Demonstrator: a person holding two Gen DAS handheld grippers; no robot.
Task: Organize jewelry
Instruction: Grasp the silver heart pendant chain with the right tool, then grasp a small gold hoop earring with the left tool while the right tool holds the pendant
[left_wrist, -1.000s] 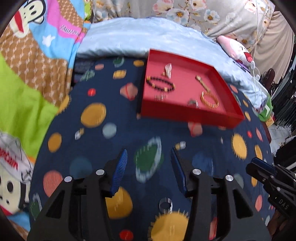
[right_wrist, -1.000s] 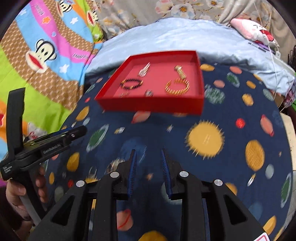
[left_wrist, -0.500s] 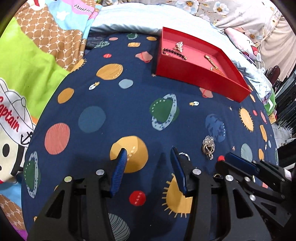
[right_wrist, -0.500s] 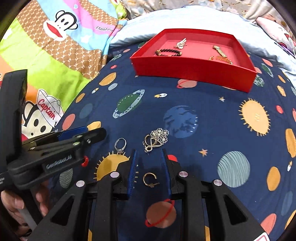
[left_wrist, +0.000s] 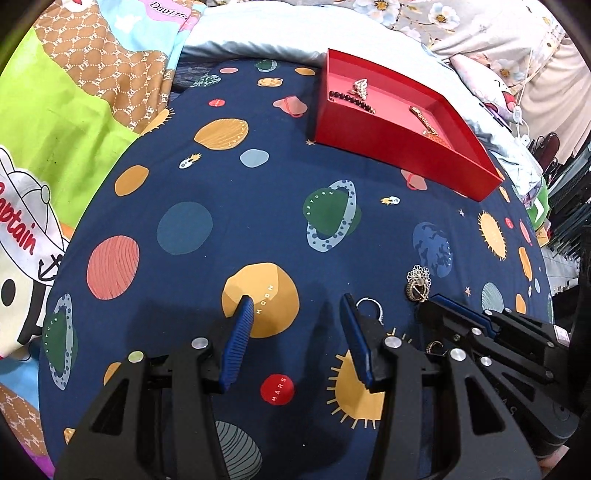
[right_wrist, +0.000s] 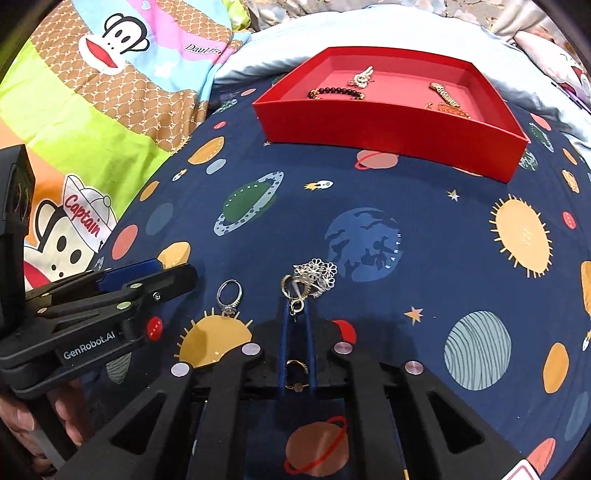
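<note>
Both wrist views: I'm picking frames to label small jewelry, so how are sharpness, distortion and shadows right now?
Left wrist view: sharp, no motion blur; the fisheye bows the red tray and darkens the corners; soft shadows lie under the left gripper. Right wrist view: equally crisp, the silver ring and flower brooch are legible; the right gripper shades the small gold ring between its jaws.

Your right tool (right_wrist: 295, 314) has just closed, its blades pinching a gold ring (right_wrist: 296, 366) on the planet-print bedspread (right_wrist: 406, 236). A silver ring (right_wrist: 229, 295) lies just left; the red tray (right_wrist: 388, 125) sits beyond.
</note>
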